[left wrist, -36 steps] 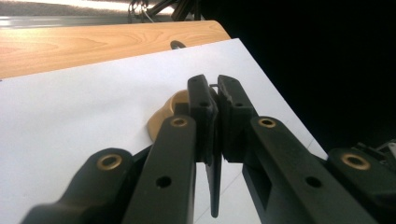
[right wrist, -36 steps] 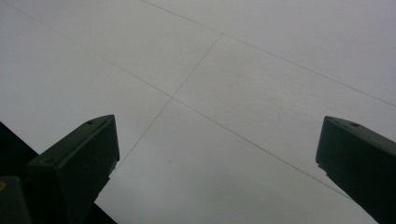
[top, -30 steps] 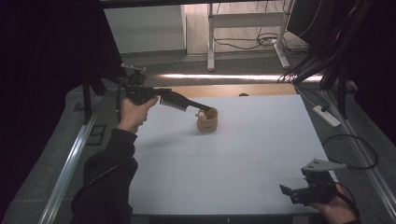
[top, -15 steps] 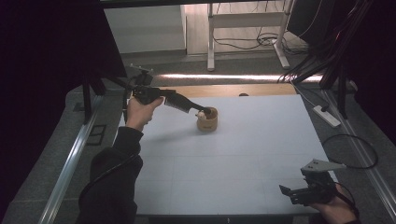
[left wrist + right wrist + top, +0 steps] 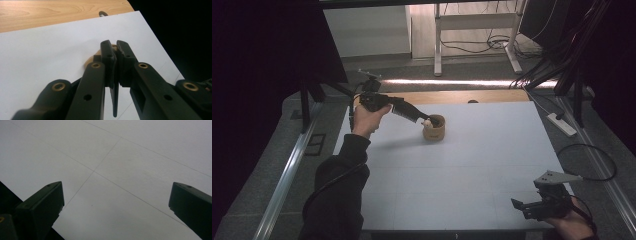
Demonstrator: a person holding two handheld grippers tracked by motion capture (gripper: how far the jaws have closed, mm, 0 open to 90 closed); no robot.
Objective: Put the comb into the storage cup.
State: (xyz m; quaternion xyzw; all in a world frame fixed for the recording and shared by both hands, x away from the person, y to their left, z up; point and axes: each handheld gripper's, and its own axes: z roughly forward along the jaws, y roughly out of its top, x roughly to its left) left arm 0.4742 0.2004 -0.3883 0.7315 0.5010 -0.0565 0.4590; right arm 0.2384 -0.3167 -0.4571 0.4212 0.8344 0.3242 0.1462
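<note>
Wooden cup [image 5: 434,128] is sitting upright toward the far-left part of the white table [image 5: 472,165], w/ the left gripper [image 5: 427,121] reaching in over its rim, jaws pressed nearly together, prob. pinching the rim to lift it, while the right gripper [image 5: 532,206] is idling near the front edge, jaws wide apart.

Left arm in a dark sleeve stretched forward, left claw [image 5: 426,120] angled down, jaws nearly closed, perhaps pinching something pale at the tips, right hand [image 5: 573,224] low at the near edge, right claw [image 5: 518,205] held level, jaws spread wide
</note>
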